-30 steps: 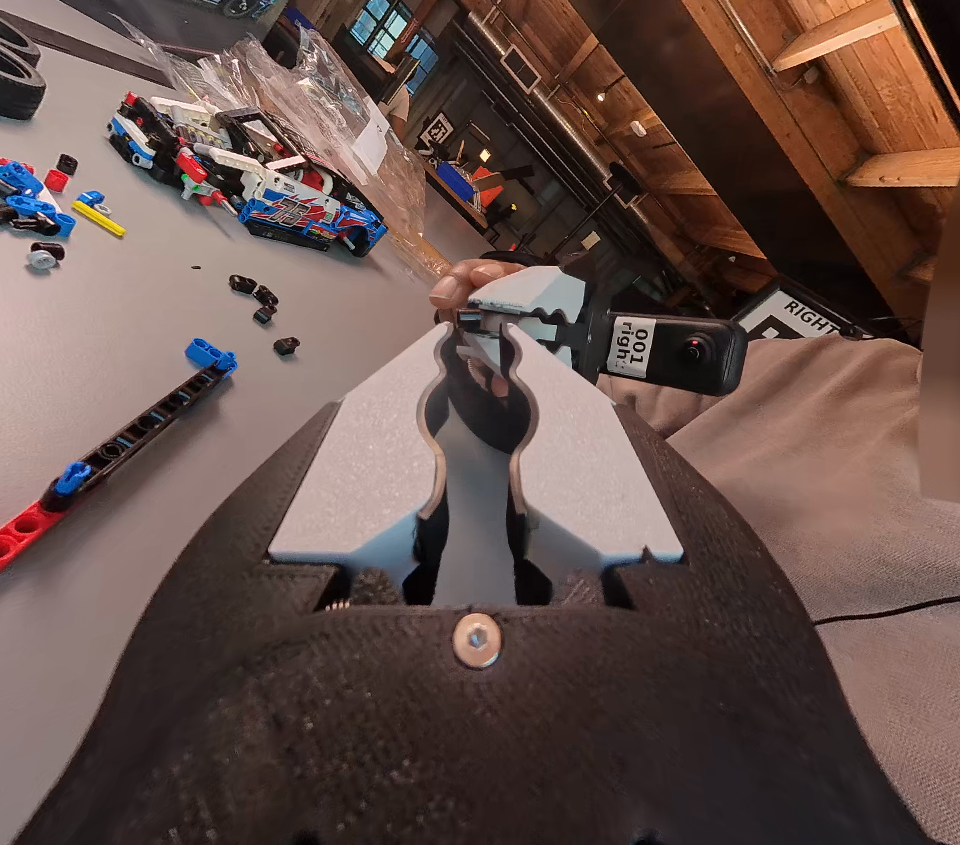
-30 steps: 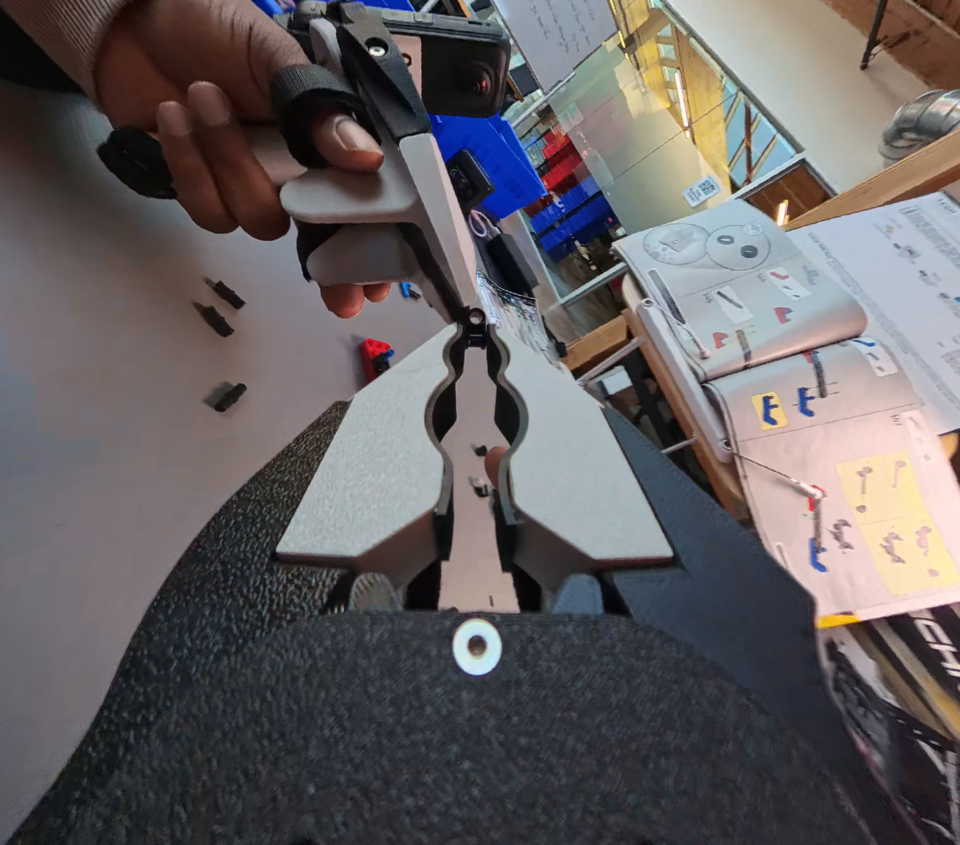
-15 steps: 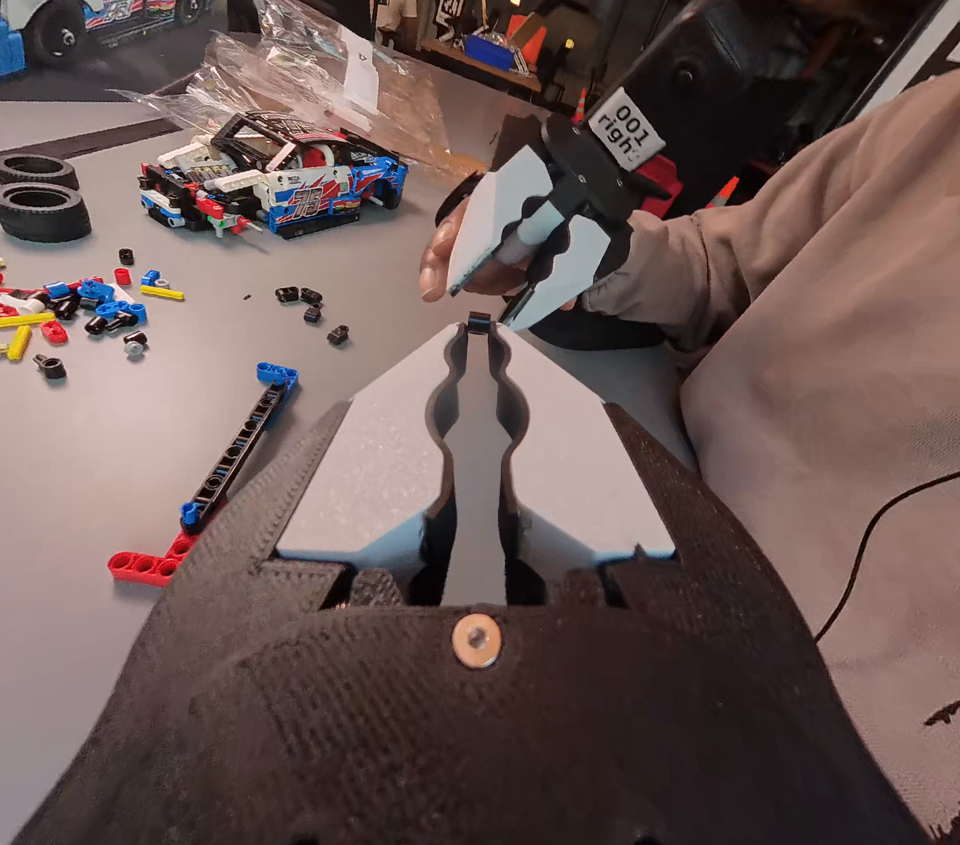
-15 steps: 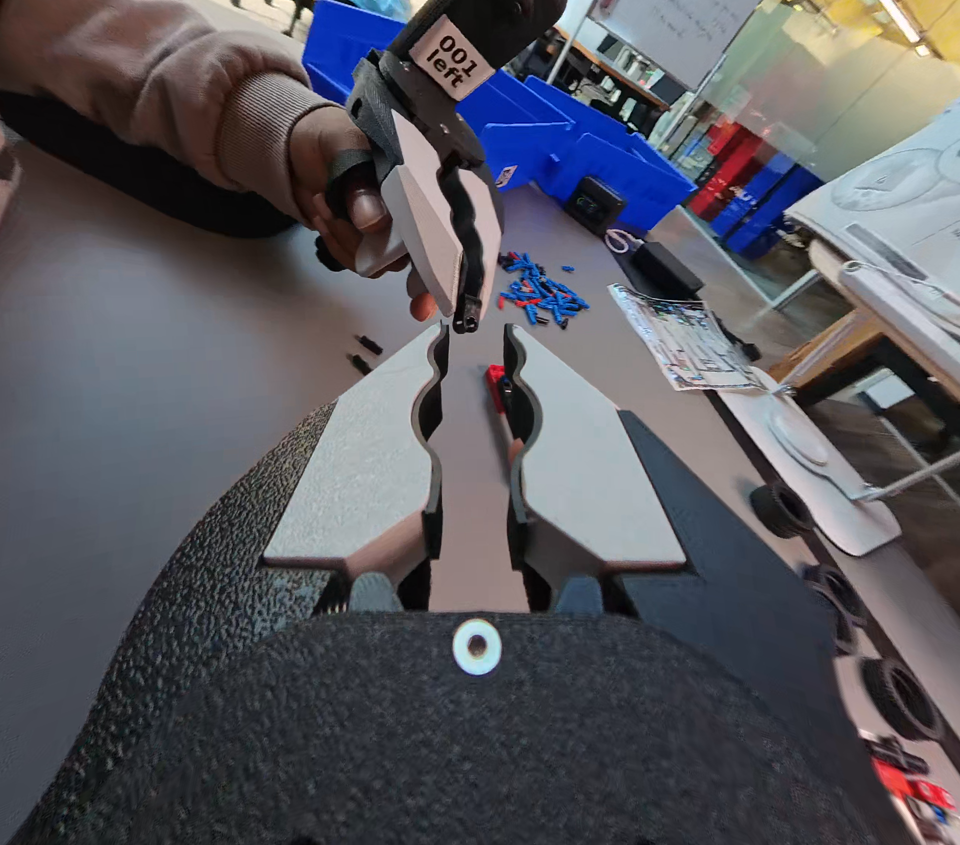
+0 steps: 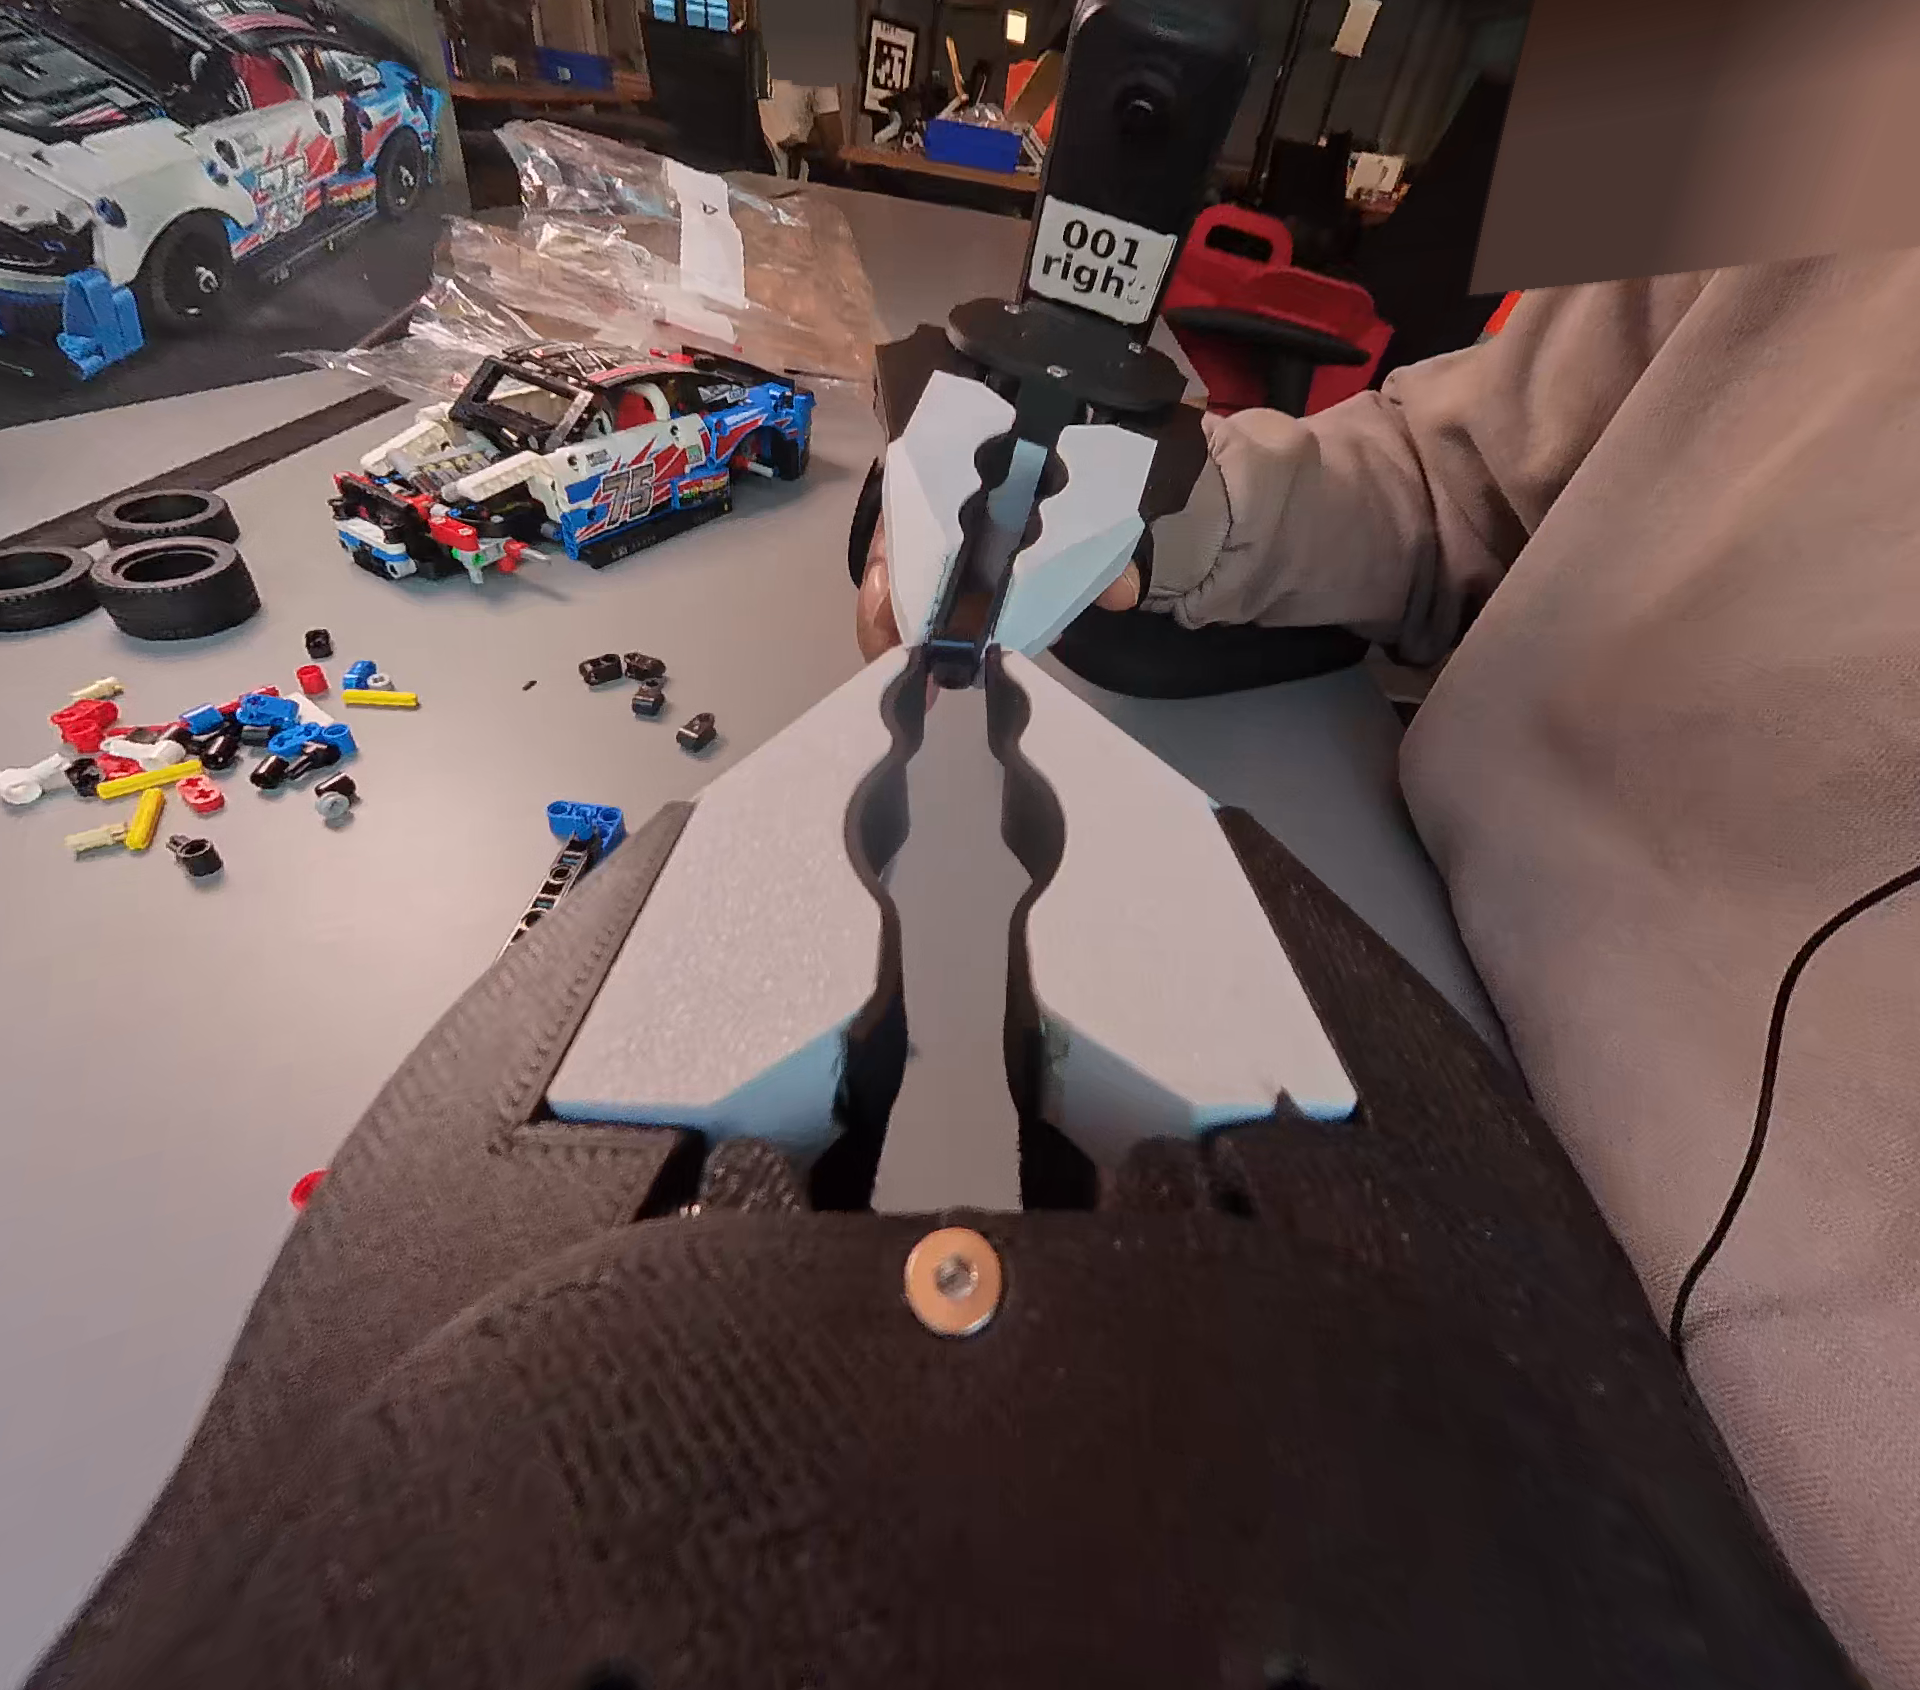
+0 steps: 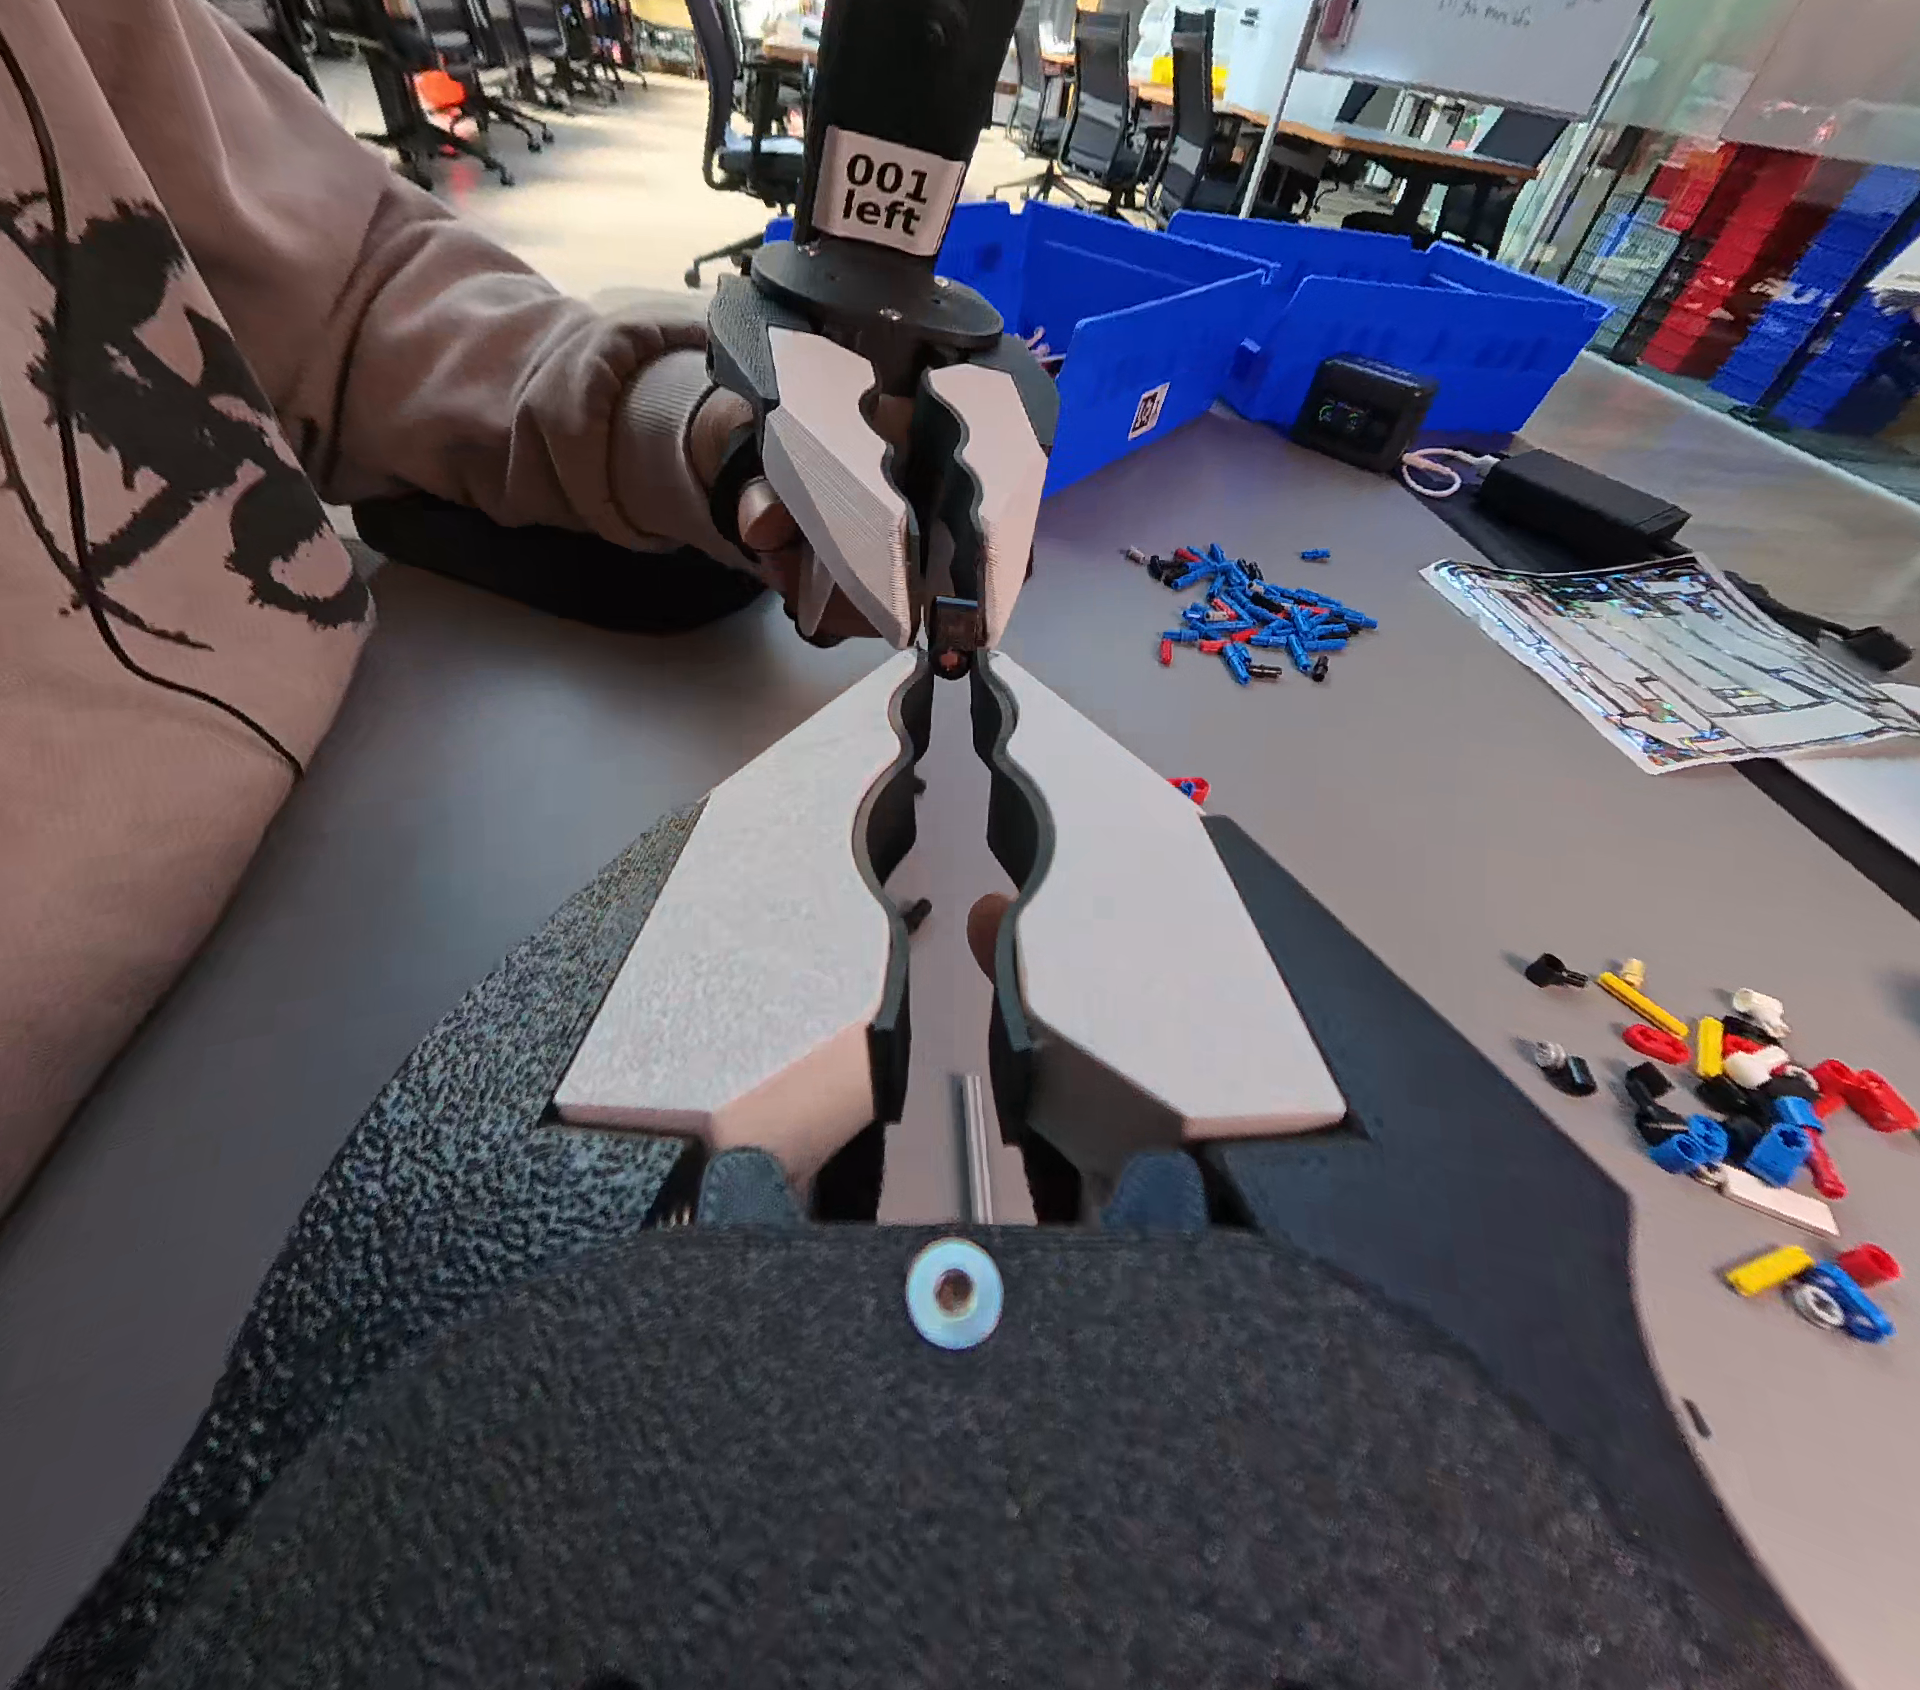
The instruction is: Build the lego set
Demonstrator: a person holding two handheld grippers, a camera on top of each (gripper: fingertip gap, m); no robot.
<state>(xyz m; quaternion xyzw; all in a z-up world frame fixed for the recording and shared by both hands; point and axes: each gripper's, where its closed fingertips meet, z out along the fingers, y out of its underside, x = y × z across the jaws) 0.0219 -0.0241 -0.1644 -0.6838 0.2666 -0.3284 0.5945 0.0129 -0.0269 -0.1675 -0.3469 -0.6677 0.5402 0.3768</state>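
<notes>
My left gripper (image 5: 953, 679) is shut on a small black lego piece (image 5: 954, 661) at its tips, held above the grey table (image 5: 312, 965). My right gripper (image 6: 948, 666) faces it tip to tip, its jaws closed in on the same piece (image 6: 956, 627). Each gripper also shows head-on in the other's view: the right one (image 5: 961, 648) and the left one (image 6: 951, 617). The part-built race car (image 5: 582, 466) stands on the table to the far left. A black beam (image 5: 561, 871) with a blue connector (image 5: 587, 819) lies beside my left gripper.
Three black tyres (image 5: 171, 580) and a scatter of loose pieces (image 5: 208, 747) lie left. The set's box (image 5: 197, 82) and plastic bags (image 5: 644, 258) stand behind the car. A pile of blue pins (image 6: 1257, 612), a sticker sheet (image 6: 1662, 664) and blue bins (image 6: 1351, 331) show on the right. Less than 4 cm separates the two grippers' tips. Both grippers' tips are roughly 30 cm from the part-built race car (image 5: 582, 466).
Both grippers have swung down to level and now meet tip to tip. The right gripper, open half a second ago, has closed onto the piece held by the left.
</notes>
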